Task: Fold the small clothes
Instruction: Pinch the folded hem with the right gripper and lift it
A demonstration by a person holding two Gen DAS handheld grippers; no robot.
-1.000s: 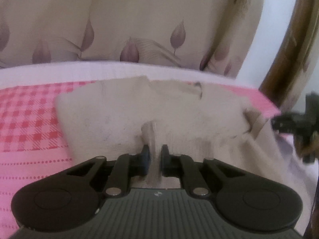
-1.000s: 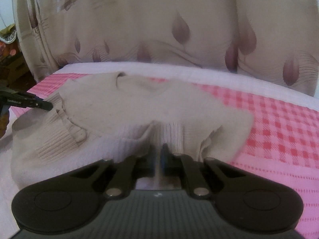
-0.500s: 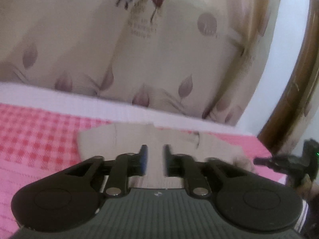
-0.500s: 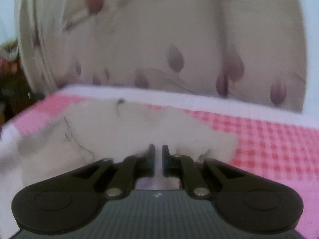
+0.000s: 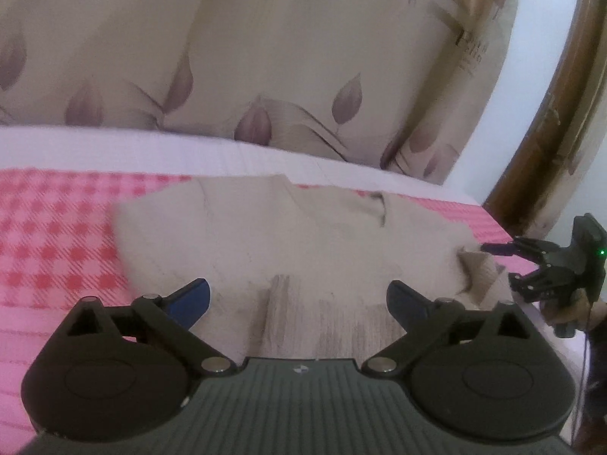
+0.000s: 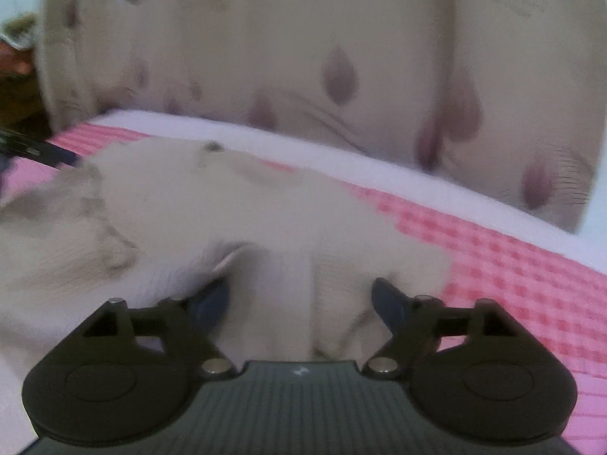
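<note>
The beige knitted sweater (image 5: 288,235) lies on the pink checked bed sheet (image 5: 49,235). Left claw (image 5: 297,297) and right claw (image 6: 301,299) both stand wide apart, holding nothing; right claw at 3 o'clock.

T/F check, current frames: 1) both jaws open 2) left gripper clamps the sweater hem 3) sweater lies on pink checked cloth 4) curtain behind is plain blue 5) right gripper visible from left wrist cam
1) Left gripper and right gripper jaws both open: true.
2) False: nothing is clamped; the beige sweater lies free.
3) On pink checked bedsheet: true.
4) False: the curtain is beige with a leaf print.
5) True, at the right edge.
</note>
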